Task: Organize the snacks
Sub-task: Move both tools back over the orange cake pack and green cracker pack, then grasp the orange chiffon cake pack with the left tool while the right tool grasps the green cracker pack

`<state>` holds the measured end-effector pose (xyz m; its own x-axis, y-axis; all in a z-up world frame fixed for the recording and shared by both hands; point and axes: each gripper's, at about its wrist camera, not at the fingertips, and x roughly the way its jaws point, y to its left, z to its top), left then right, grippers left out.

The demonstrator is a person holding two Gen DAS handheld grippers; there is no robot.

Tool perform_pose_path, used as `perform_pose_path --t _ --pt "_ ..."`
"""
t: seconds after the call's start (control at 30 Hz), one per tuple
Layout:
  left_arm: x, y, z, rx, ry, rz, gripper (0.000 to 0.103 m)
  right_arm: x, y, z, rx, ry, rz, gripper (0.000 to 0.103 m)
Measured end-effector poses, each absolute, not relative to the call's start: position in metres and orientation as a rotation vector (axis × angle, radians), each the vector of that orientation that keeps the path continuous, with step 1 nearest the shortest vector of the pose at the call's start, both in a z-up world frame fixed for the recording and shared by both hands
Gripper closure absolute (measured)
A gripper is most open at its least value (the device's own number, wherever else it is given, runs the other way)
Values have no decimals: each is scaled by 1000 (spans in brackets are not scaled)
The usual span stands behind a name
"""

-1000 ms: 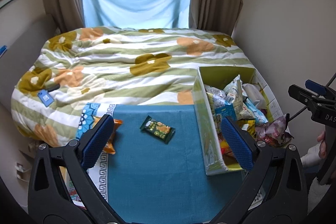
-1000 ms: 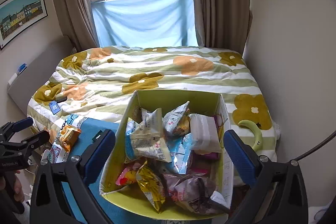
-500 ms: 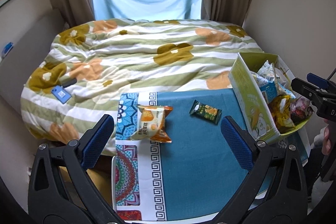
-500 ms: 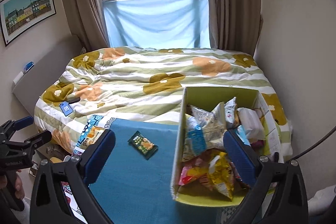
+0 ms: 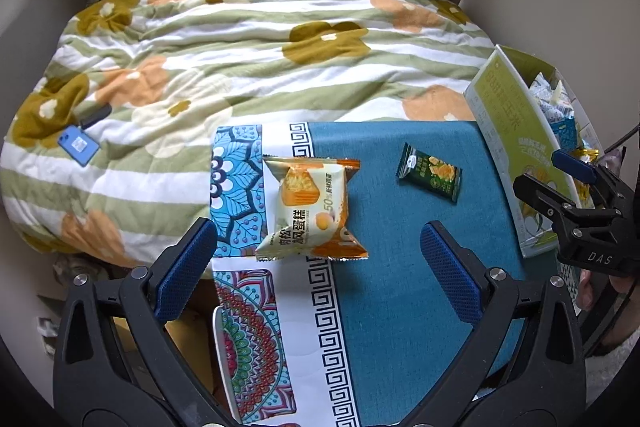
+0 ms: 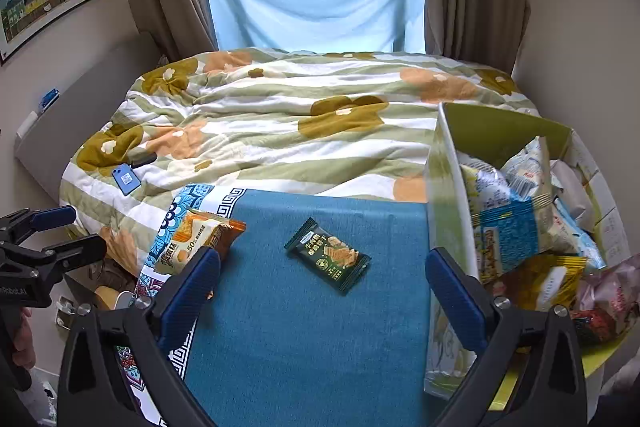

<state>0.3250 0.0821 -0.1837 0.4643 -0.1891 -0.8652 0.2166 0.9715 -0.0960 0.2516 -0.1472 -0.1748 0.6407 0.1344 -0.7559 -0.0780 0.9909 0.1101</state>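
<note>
Beside cake packet (image 5: pixel 310 205), dark wrapper (image 5: pixel 430 177)

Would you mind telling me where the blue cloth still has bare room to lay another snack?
Bare blue cloth runs nearer than the green packet, between it and the open right tool. Another strip lies between that packet and the orange cake packet. The green box on the right is crowded with bags.

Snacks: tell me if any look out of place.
Two lie loose on the blue cloth, outside the box that holds the others: an orange cake pack straddling the patterned border, and a dark green packet lying askew mid-cloth. Nothing spilled or torn.
</note>
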Motion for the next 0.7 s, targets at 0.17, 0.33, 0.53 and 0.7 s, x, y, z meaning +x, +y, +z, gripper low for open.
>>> perform_pose_path --t 0.17,0.33,0.53,0.7 --pt "348 72 -227 32 1106 -234 2 275 -144 -216 28 929 132 1" --pt "371 63 -264 22 1153 -212 2 300 -125 -253 -124 950 169 1" --pt "390 58 -296 22 1198 -182 2 332 -125 -294 -149 1024 212 1" --pt "400 57 -308 7 1217 -158 2 346 -133 -313 -140 1067 227 1"
